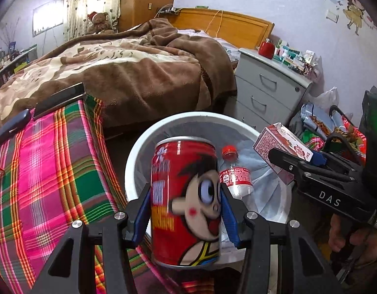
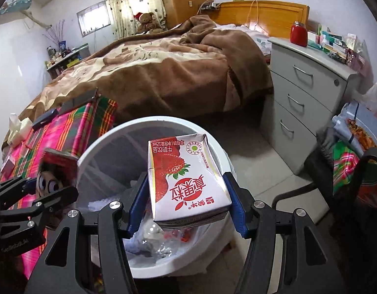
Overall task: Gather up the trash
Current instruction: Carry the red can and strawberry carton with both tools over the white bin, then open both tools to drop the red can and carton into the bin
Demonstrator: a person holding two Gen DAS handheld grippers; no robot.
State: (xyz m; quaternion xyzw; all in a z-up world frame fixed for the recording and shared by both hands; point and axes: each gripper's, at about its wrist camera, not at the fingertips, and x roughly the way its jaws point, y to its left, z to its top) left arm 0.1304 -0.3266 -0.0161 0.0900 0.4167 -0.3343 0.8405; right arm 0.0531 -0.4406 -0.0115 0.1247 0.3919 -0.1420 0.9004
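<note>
Left gripper [image 1: 184, 210] tilts steeply down, its blue pads [image 1: 142, 210] clamped on both sides of a red can [image 1: 184, 201], upright between them. The can hangs over the 9 o'clock rim of the white bin [image 1: 139, 152]. Right gripper [image 2: 187, 196] is also pitched down, partway open around a strawberry milk carton [image 2: 186, 178]; its right pad touches the carton's edge, the left contact is hard to tell. The carton sits above the bin [image 2: 102, 144] mouth, toward the 3 o'clock rim as the left wrist view shows it. A hand [image 1: 345, 235] on the right gripper's handle shows at 4 o'clock in the left wrist view.

Inside the bin: a clear bottle [image 1: 233, 174] with a red cap, lying on the liner. The bin mouth is wide, with room between the two grippers. A plaid cloth [image 1: 49, 171] runs just beside the bin at 9 o'clock. Bed [image 1: 129, 73] at 12, grey drawers [image 1: 264, 90] at 2, and bare floor [image 2: 257, 161] between drawers and bin.
</note>
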